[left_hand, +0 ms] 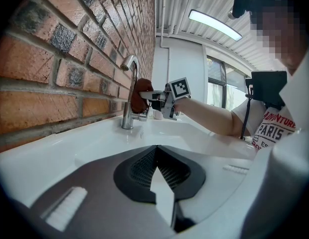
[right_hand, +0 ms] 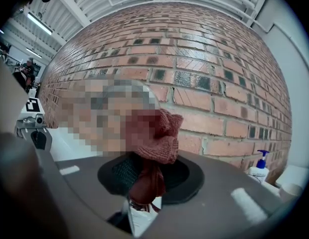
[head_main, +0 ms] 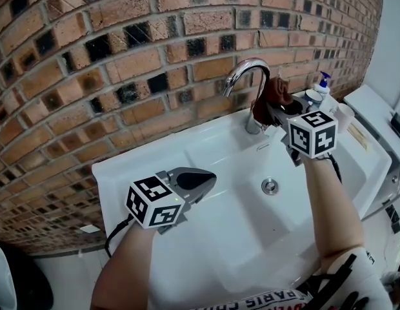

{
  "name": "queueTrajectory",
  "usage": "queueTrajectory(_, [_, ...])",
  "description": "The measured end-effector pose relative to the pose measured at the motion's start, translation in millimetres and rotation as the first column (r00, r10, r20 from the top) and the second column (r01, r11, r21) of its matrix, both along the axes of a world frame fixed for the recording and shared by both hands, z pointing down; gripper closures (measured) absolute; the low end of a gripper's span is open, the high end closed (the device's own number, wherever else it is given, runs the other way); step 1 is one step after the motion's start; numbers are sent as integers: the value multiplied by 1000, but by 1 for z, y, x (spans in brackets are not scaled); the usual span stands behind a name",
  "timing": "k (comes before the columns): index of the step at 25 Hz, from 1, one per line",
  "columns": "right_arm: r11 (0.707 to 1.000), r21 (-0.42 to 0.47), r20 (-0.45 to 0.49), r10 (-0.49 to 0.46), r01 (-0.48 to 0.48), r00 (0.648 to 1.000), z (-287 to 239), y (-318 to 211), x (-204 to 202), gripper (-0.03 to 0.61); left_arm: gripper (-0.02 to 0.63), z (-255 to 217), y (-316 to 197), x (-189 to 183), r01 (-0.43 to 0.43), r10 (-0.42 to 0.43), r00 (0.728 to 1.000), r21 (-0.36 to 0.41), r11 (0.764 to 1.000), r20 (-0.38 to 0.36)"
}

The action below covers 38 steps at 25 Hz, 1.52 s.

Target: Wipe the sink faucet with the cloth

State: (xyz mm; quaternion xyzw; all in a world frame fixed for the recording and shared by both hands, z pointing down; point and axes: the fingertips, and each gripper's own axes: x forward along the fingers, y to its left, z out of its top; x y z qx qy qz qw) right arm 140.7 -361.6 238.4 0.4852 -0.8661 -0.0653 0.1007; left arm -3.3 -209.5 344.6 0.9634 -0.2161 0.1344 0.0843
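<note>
- While the right tool (head_main: 272, 110) was clamped on the reddish-brown cloth (head_main: 275, 90), the bunched end of the cloth sat against the right side of the curved chrome faucet (head_main: 241, 76), just under its arch.
- Right gripper view: cloth (right_hand: 157, 136) was pinched between the jaws of the right tool (right_hand: 144, 185), its loose end bunched up past them.
- Left tool (head_main: 201, 179) had its jaws together with nothing between them and was held over the left part of the white sink (head_main: 213, 237), well apart from the faucet.
- Left gripper view: left tool (left_hand: 155, 168) pointed along the sink toward the faucet (left_hand: 128, 93), with the cloth (left_hand: 139, 96) on the faucet's right.
- Drain (head_main: 270, 186) lay in the basin, on the near side of the faucet.
- Pump bottle (head_main: 323, 82) and white cup (head_main: 345, 116) stood at the far right, by the brick wall (head_main: 90, 57).
</note>
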Motion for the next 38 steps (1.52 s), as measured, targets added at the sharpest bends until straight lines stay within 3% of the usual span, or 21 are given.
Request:
queueTrajectory(8, [1000, 6, 9, 2, -2, 1000, 1, 0, 0, 482, 607, 0, 0, 0, 0, 0, 1000, -3, 1000, 1])
queueTrajectory(14, [998, 29, 44, -48, 47, 998, -8, 7, -1, 479, 607, -1, 1, 0, 0, 0, 1000, -4, 1000, 1])
queueTrajectory(23, [987, 120, -86, -100, 110, 991, -21, 25, -38, 479, 607, -1, 1, 0, -1, 1, 1000, -3, 1000, 1])
queueTrajectory(28, [989, 100, -140, -93, 108, 986, -10, 17, -51, 479, 607, -1, 1, 0, 0, 0, 1000, -4, 1000, 0])
queueTrajectory(38, [997, 42, -125, -53, 58, 991, 3, 3, -46, 480, 607, 0, 0, 0, 0, 0, 1000, -3, 1000, 1])
